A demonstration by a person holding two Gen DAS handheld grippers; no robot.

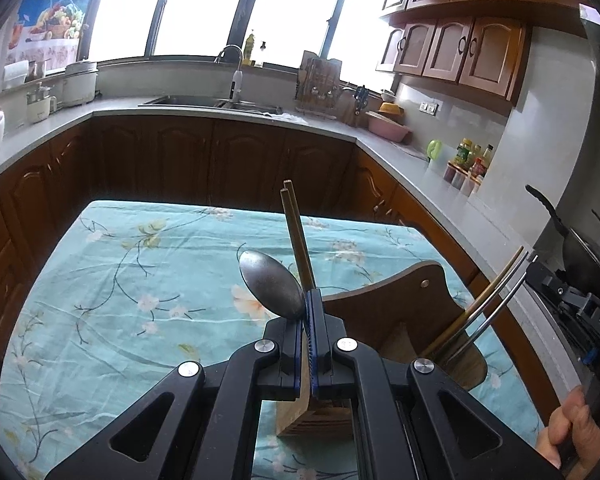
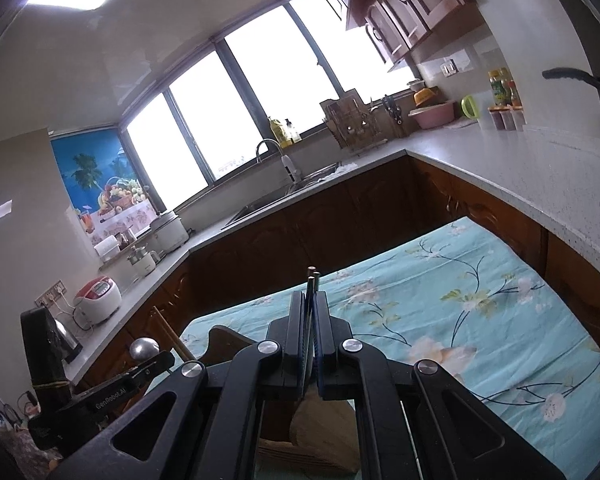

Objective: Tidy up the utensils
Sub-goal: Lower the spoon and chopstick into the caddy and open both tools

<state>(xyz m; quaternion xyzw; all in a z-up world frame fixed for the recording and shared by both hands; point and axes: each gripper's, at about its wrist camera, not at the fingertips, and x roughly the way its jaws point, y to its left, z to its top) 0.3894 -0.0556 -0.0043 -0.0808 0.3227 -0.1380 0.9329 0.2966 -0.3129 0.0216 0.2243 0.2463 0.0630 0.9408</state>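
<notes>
Left hand-held gripper [image 1: 309,312] clamped on spoon [image 1: 271,285] and wooden chopsticks [image 1: 298,240], frame centre, above wooden holder [image 1: 384,304] on desk [image 1: 120,280]. Right hand-held gripper [image 2: 309,308] closed on thin metal chopsticks [image 2: 313,280], tips poking past pads. More chopsticks [image 1: 480,312] seen lower right of left view. Advice: keep utensils upright, align over holder slot, lower straight, release only once seated; avoid gripper collision.
</notes>
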